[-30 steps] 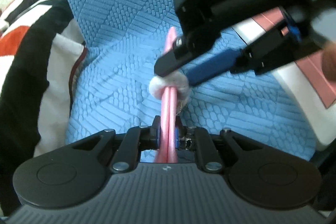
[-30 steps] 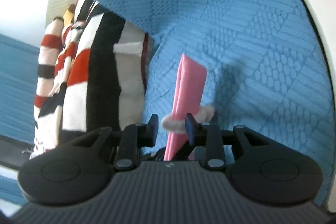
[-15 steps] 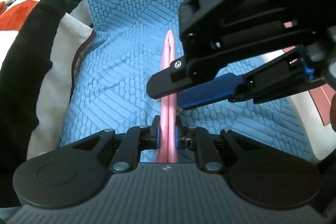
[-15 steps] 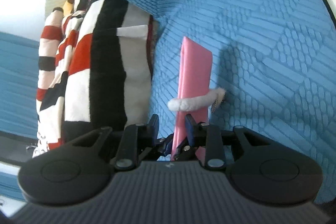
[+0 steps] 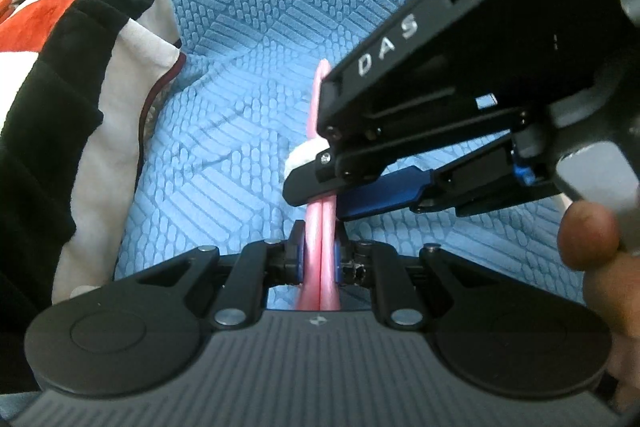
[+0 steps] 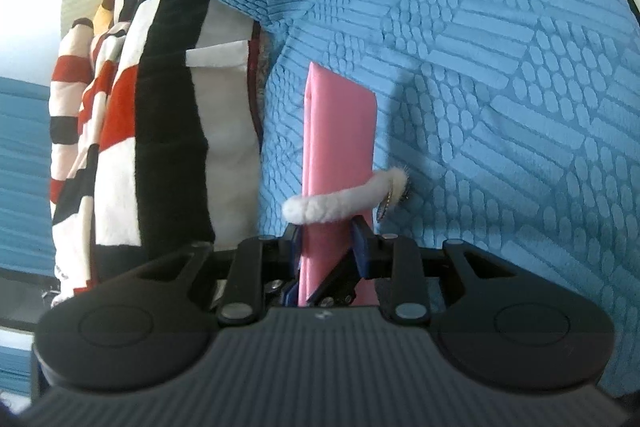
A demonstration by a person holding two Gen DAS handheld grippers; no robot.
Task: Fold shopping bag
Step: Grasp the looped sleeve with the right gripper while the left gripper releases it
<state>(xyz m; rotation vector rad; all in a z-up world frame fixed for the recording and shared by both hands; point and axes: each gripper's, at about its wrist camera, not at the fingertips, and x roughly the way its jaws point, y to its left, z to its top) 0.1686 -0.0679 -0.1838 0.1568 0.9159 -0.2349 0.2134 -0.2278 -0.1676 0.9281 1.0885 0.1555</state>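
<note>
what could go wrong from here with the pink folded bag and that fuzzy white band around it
1. The left gripper pinches only the near end of the folded pink bag; a tug by the right gripper might pull it free, and the folds could spring open.
2. The fuzzy white band sits just beyond the right fingertips; it could catch on them.
3. The right gripper crosses close over the left, so the two tools could bump.

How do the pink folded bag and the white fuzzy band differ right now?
The pink folded bag is flat, smooth and stands upright; the white fuzzy band is a soft, furry loop wrapped crosswise around it. The bag is clamped in the left tool, while the band sits higher up, beyond the right tool. Both hang together over the blue textured cover.
</note>
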